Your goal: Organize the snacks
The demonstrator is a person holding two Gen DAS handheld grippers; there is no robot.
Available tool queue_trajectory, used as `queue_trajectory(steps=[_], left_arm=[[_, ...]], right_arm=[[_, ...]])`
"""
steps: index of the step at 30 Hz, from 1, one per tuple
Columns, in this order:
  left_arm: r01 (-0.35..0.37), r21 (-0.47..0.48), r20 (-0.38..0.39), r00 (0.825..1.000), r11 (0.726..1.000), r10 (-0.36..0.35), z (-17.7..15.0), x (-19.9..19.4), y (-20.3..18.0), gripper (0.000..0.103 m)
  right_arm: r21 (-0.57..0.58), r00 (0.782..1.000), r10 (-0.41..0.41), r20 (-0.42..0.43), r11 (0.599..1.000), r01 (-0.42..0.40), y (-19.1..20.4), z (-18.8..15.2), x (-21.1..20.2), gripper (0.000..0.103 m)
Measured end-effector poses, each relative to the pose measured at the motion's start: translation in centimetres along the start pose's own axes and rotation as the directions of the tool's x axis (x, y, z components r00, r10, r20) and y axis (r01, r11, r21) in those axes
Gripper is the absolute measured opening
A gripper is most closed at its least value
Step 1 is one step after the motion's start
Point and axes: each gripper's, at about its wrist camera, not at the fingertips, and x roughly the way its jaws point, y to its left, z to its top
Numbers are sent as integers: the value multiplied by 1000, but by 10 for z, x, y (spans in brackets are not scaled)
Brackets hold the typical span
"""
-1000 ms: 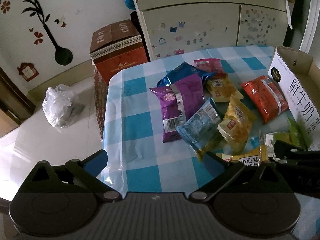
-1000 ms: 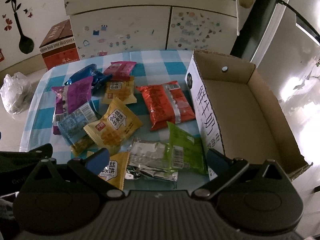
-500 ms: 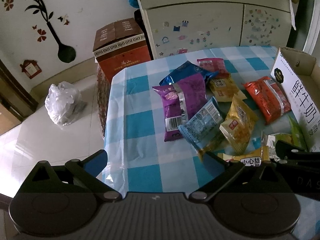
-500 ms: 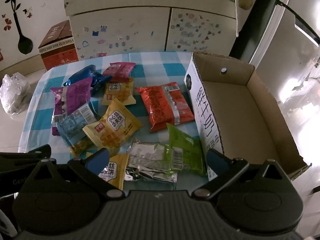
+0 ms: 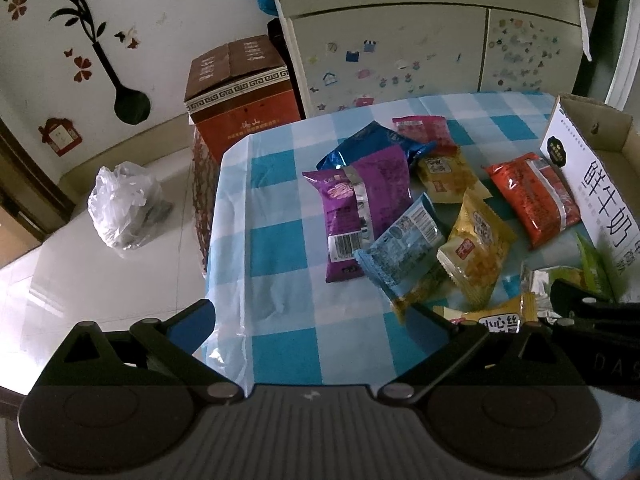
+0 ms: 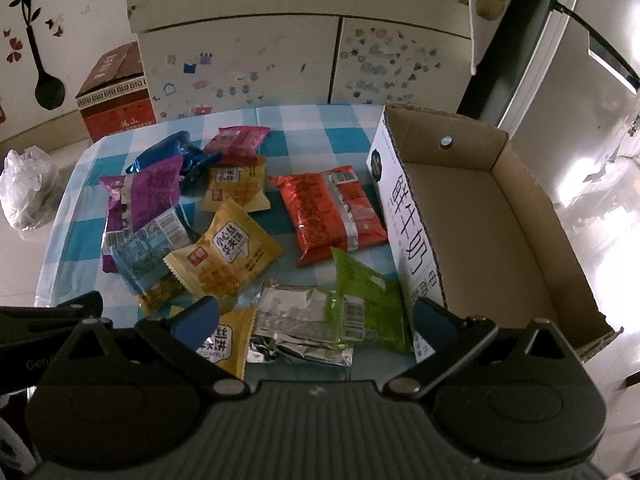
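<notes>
beside the table's far left corner: a brown-and-orange carton (image 5: pixel 236 96); on the floor, a crumpled plastic bag (image 5: pixel 120 204); behind, a stickered cabinet (image 6: pixel 280 68).

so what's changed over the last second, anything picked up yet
Nothing picked up. Both views shifted slightly, so the left hand-held gripper and right hand-held gripper drifted a little, both open and empty. The snack packets and cardboard box stayed put.

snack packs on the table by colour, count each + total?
yellow packs: 3
purple pack: 1
dark blue pack: 1
light blue pack: 1
pink pack: 1
red pack: 1
green pack: 1
silver pack: 1
Total: 10, none in the cardboard box.
</notes>
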Motion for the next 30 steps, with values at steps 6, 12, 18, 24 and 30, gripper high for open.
queue_trajectory(steps=[6,12,18,24,30], left_arm=[[59,-23,-3,998,998,-59,1,0,3,103],[153,-116,-27,987,981,-157,2,5,12,103],[228,-106,-31,972,968,-232,-2,9,0,103],[323,-57,-65,943,945,-326,-10,19,-27,103],[344,-16,-80,936,939,-344,-17,34,-52,103]], right_arm=[[37,999,46,-8,998,-45,-10,2,0,102],[158,985,171,33,972,-174,-40,13,-11,102],[233,965,250,74,937,-260,-66,17,-19,102],[311,946,314,79,894,-322,-85,14,-16,101],[345,938,339,76,873,-344,-93,12,-11,96]])
